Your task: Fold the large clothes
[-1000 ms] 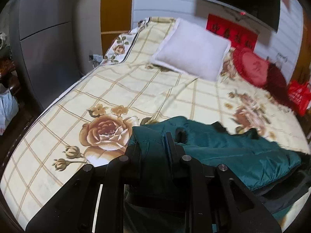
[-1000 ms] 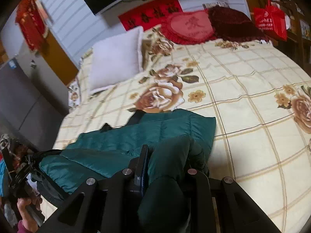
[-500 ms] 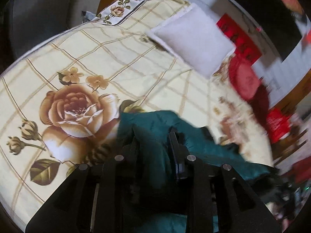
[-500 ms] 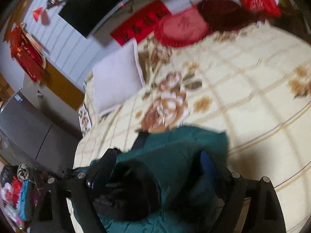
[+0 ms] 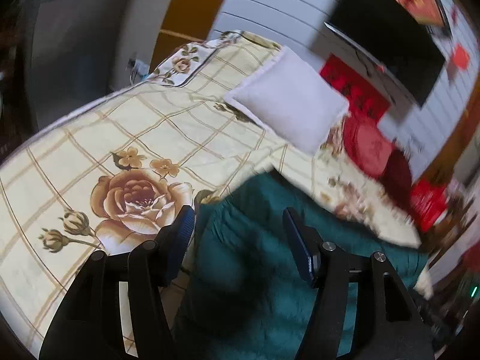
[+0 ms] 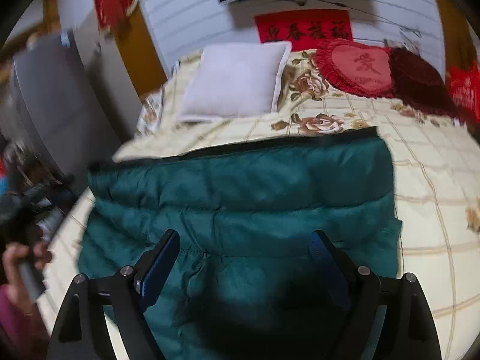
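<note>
A dark green quilted jacket [image 6: 246, 192] lies folded on the bed, its far edge straight across the right wrist view. It also shows in the left wrist view [image 5: 258, 258]. My left gripper [image 5: 238, 225] is open and empty above the jacket's left end. My right gripper [image 6: 244, 247] is open and empty above the jacket's near part. Both views are blurred by motion.
The bed [image 5: 75, 150] has a cream checked cover with rose prints. A white pillow [image 6: 237, 84], a red heart cushion [image 6: 357, 66] and a dark red cushion [image 6: 417, 81] lie at the head. A grey cabinet [image 6: 51, 102] stands left of the bed.
Both grippers were shut on the jacket. The right opened half a second ago, the left since then. The jacket now lies spread flat and both grippers have pulled back above it.
</note>
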Available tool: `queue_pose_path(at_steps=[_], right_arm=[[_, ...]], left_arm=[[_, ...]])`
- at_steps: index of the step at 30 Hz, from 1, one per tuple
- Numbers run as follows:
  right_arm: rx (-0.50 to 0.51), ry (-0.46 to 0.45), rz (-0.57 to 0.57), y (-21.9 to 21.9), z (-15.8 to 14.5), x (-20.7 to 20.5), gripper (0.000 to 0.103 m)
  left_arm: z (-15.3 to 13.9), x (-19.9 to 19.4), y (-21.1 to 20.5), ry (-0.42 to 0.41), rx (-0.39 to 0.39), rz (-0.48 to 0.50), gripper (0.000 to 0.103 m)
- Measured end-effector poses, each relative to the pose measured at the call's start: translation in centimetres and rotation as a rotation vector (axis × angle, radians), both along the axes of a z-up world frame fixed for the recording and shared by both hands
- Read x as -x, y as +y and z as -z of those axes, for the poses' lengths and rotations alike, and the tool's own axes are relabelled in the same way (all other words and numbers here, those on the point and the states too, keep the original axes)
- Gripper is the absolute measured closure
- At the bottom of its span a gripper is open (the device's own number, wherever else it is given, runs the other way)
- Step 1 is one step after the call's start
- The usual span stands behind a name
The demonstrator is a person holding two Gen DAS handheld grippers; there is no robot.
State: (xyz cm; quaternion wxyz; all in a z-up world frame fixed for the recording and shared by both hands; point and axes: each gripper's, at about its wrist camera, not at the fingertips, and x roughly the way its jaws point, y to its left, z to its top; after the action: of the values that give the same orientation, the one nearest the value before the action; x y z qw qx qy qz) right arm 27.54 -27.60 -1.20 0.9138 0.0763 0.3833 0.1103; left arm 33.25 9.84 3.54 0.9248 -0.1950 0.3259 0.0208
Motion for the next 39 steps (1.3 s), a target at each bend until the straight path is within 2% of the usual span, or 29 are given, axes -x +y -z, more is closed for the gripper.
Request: queue_pose_path(at_steps=[5,9,12,14,19,22,26,28,30,34,39], right_arm=[[0.056,0.047,0.06,1.8,2.1,-4.2,0.017],[0.075,0.146,0.094,1.7,4.8,-7.0,0.017],[0.083,0.172,0.1,1.5,6.2,-7.9,0.016],[0.088,0.17,0.107,1.5,6.7,-8.2,0.016],[0.074,0.149,0.115,1.2,5.1,-6.6,0.016],[0.027,0.106,0.123,-0.1,3.0,-4.5,0.016],[0.049,0.079,0.193,-2.4,1.5,-3.0,0.016],[0.055,0.088,0.235,-4.0,1.8,-3.2,0.016],[0.058,0.113,0.267,-5.1,2.7,-3.8,0.016],[0.109,0.154,0.269,-5.1,5.0,-4.9,0.016],[0.103,0.176,0.28,-5.5,6.7,-6.1,0.011]], left_arm=[[3.3,-2.6,-3.4,0.115,-0.153,0.028,0.042],[5.7,-4.6,-4.1,0.177,-0.196,0.003,0.042],[6.4,-5.5,-4.1,0.195,-0.211,-0.018,0.033],[6.9,-6.0,-4.3,0.209,-0.231,-0.025,0.032],[6.2,-5.3,-4.8,0.203,-0.26,-0.014,0.032],[5.0,-4.4,-4.9,0.163,-0.26,-0.004,0.032],[3.1,-3.4,-5.9,0.087,-0.267,0.019,0.032],[2.6,-3.5,-6.7,0.07,-0.265,0.043,0.032],[2.9,-4.1,-7.7,0.092,-0.282,0.066,0.032],[5.3,-6.0,-8.8,0.172,-0.315,0.092,0.032],[6.5,-6.8,-9.3,0.178,-0.329,0.089,0.028]])
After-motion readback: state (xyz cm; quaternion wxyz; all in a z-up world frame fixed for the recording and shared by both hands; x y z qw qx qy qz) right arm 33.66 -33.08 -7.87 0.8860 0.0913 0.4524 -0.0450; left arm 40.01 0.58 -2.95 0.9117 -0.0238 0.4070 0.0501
